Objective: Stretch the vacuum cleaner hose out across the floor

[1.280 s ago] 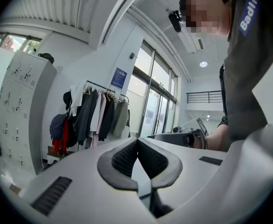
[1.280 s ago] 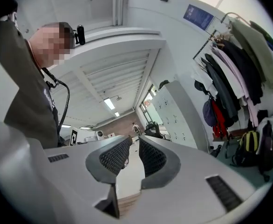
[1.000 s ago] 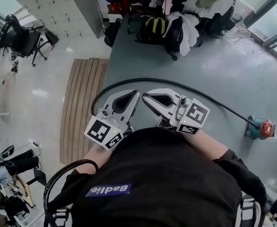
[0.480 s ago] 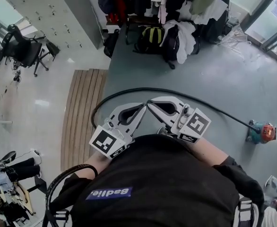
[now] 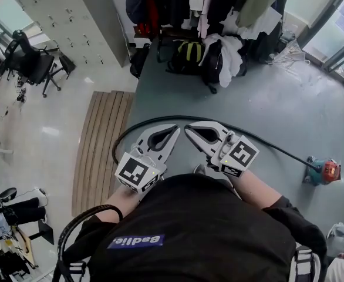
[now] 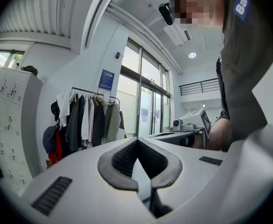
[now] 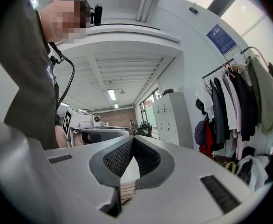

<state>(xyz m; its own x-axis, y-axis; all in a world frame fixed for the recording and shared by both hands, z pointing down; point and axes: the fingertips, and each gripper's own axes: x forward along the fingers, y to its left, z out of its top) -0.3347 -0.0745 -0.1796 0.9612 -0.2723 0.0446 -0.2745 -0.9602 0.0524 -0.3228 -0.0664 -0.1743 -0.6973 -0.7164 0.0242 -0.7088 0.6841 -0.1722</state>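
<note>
The black vacuum hose (image 5: pixel 160 119) lies on the grey floor in a long arc. It runs from near the wooden mat, past the gripper tips, and off right to the teal and red vacuum cleaner (image 5: pixel 323 170). My left gripper (image 5: pixel 176 128) and right gripper (image 5: pixel 187 128) are held side by side in front of my chest, above the floor, tips almost touching each other. Both are shut with nothing between the jaws. The left gripper (image 6: pixel 137 142) and right gripper (image 7: pixel 133 139) look out into the room, and neither gripper view shows the hose.
A wooden slatted mat (image 5: pixel 101 140) lies on the floor to the left. Bags (image 5: pixel 189 54) and a rack of hanging clothes (image 5: pixel 219 4) stand at the back, with grey lockers (image 5: pixel 66 16) and an office chair (image 5: pixel 31 63) at the back left. Glass doors are at the right.
The head camera has shifted a little, so the room sits slightly differently in view. Both grippers stay shut and side by side. The hose has not moved.
</note>
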